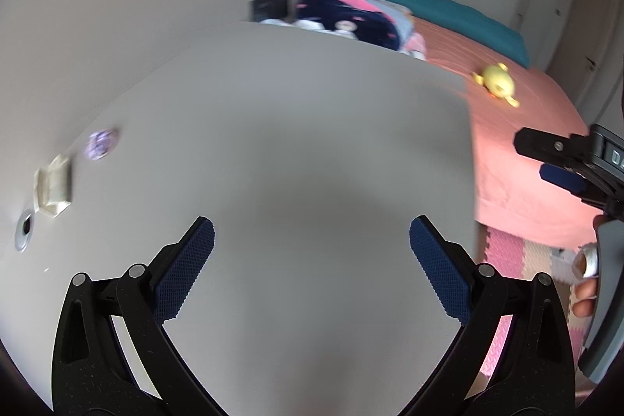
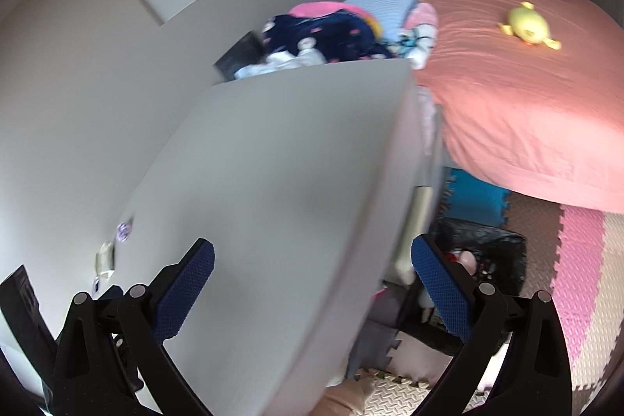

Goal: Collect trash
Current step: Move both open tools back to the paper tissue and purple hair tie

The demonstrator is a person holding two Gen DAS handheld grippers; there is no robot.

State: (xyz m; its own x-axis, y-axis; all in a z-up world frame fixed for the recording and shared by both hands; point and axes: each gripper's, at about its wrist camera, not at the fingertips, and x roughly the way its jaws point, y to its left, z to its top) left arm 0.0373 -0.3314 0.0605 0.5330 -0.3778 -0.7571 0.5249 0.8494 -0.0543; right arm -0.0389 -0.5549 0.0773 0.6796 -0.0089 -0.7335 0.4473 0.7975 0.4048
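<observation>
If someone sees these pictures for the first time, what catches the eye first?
Probably the pink bed on the right, with a yellow plush toy lying on it. Next comes the wide grey table, with two small scraps, a purple wrapper and a pale wrapper, at its far left edge.

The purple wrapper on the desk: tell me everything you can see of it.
The purple wrapper is a small, crinkled, pale-violet scrap with a shiny look, blurred in both views. It lies flat on the grey desk near the wall-side edge, just beyond a clear plastic packet, apart from it. Neither gripper touches it.
</observation>
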